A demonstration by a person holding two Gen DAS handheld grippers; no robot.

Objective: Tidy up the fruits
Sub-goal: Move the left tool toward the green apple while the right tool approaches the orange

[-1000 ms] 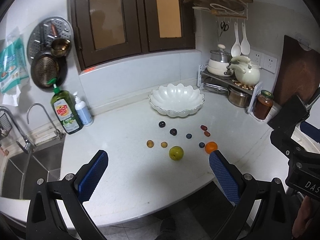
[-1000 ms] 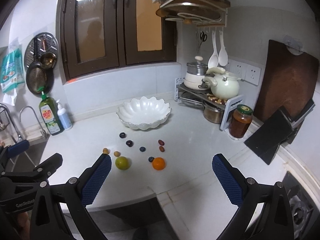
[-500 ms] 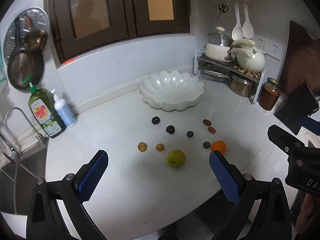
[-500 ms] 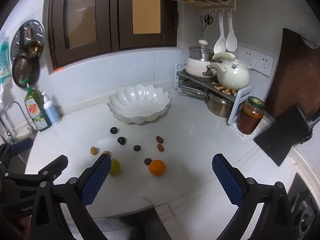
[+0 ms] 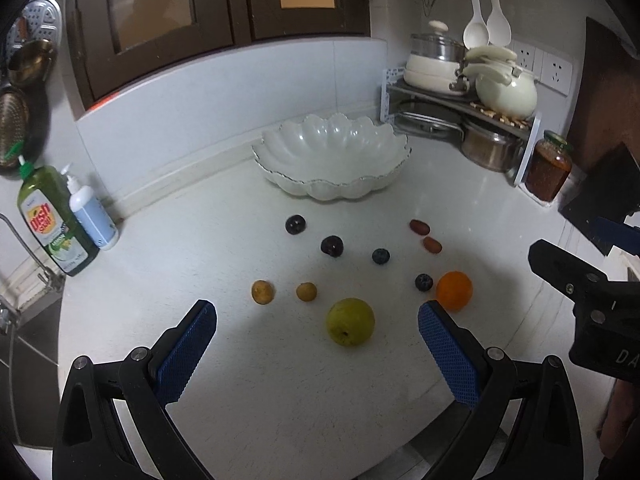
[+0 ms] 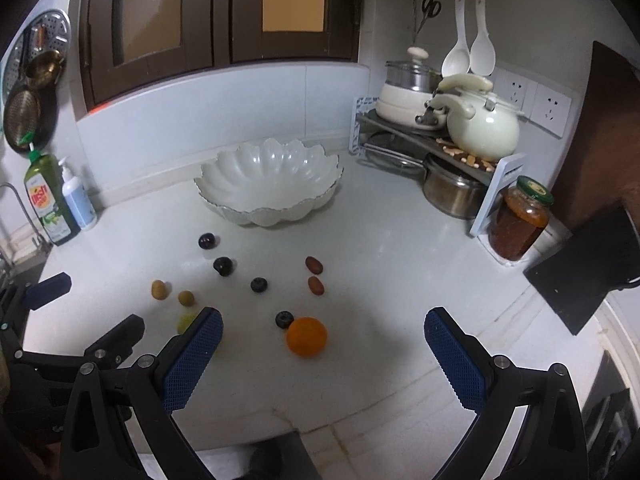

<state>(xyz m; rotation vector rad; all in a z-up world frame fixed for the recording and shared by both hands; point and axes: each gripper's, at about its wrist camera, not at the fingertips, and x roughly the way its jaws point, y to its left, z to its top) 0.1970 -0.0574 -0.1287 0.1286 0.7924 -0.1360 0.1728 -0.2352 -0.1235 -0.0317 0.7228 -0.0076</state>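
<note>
Loose fruit lies on the white counter in front of an empty white scalloped bowl [image 5: 331, 160] [image 6: 269, 184]. A green apple [image 5: 351, 327] sits nearest, between the fingers of my open left gripper [image 5: 316, 344] but ahead of them. An orange [image 5: 454, 290] [image 6: 306, 336] lies to its right, ahead of my open right gripper [image 6: 324, 354]. Two dark plums [image 5: 332, 246], two blueberries [image 5: 381, 256], two red dates [image 5: 432, 244] and two small yellow-brown fruits [image 5: 263, 292] are scattered further back. In the right wrist view the apple [image 6: 185, 322] is mostly hidden by the left finger.
Dish soap bottle [image 5: 56, 220] and a pump bottle [image 5: 93, 216] stand at the left by the sink. A rack with pots and a kettle [image 6: 482, 128], plus a jar [image 6: 520, 224], fills the right corner. A dark board [image 6: 588, 276] leans at the right.
Both grippers have moved forward and lower toward the fruit, which now looks larger and closer. Both stay open and nothing has been picked up.
</note>
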